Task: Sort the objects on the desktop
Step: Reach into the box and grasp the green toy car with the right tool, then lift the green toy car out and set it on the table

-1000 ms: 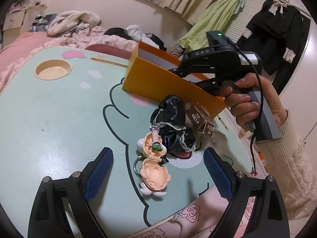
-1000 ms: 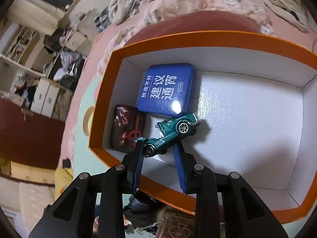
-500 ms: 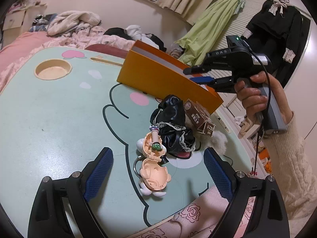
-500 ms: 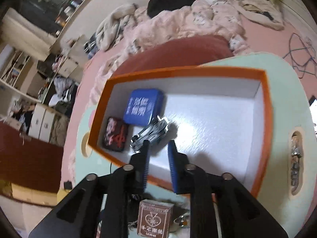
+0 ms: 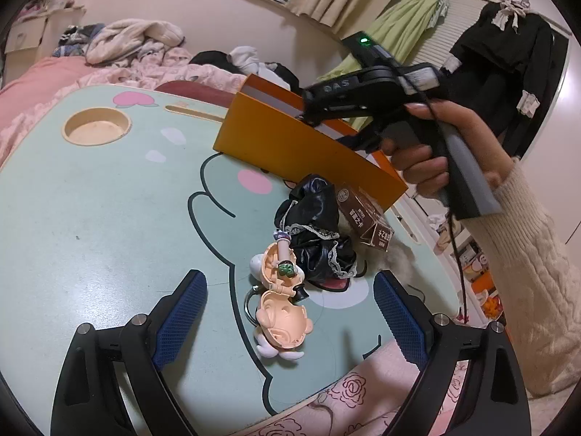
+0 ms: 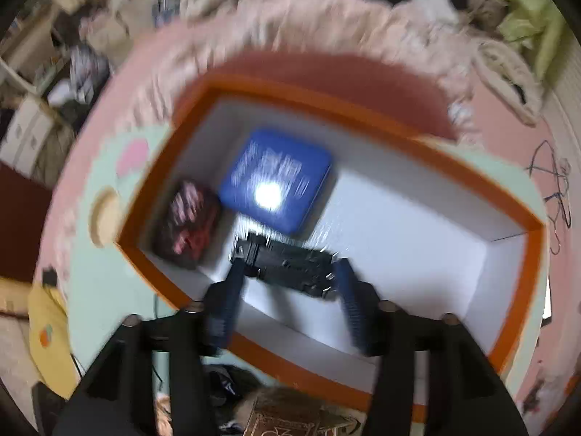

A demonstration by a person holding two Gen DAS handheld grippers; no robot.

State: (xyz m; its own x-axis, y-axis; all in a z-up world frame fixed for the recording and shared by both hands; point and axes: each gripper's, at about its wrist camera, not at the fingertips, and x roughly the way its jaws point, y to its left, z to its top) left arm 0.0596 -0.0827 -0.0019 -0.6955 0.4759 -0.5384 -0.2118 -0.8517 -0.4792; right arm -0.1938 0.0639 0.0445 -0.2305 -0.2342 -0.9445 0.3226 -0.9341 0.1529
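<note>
My right gripper (image 6: 287, 279) points down into the orange box (image 6: 526, 290), and its jaws are opening. The dark green toy car (image 6: 287, 265) lies blurred on the white floor between the spread fingertips, and the pads do not press it. A blue tin (image 6: 276, 178) and a dark red packet (image 6: 185, 218) lie in the box's left end. In the left wrist view a hand holds the right gripper (image 5: 326, 127) over the box (image 5: 290, 145). My left gripper (image 5: 289, 274) stands open low over the table, with a peach toy figure (image 5: 281, 309) between its fingers, untouched.
A black lace-trimmed cloth (image 5: 316, 225) and a brown carton (image 5: 366, 218) lie on the mint table (image 5: 109, 218) beside the box's near wall. A round cup recess (image 5: 96, 130) sits at the far left. Bedding and clothes surround the table.
The right gripper's jaws have spread wide and let go of the toy car, which now lies in the box. The right hand swung away, then back over the box. The left gripper stayed still.
</note>
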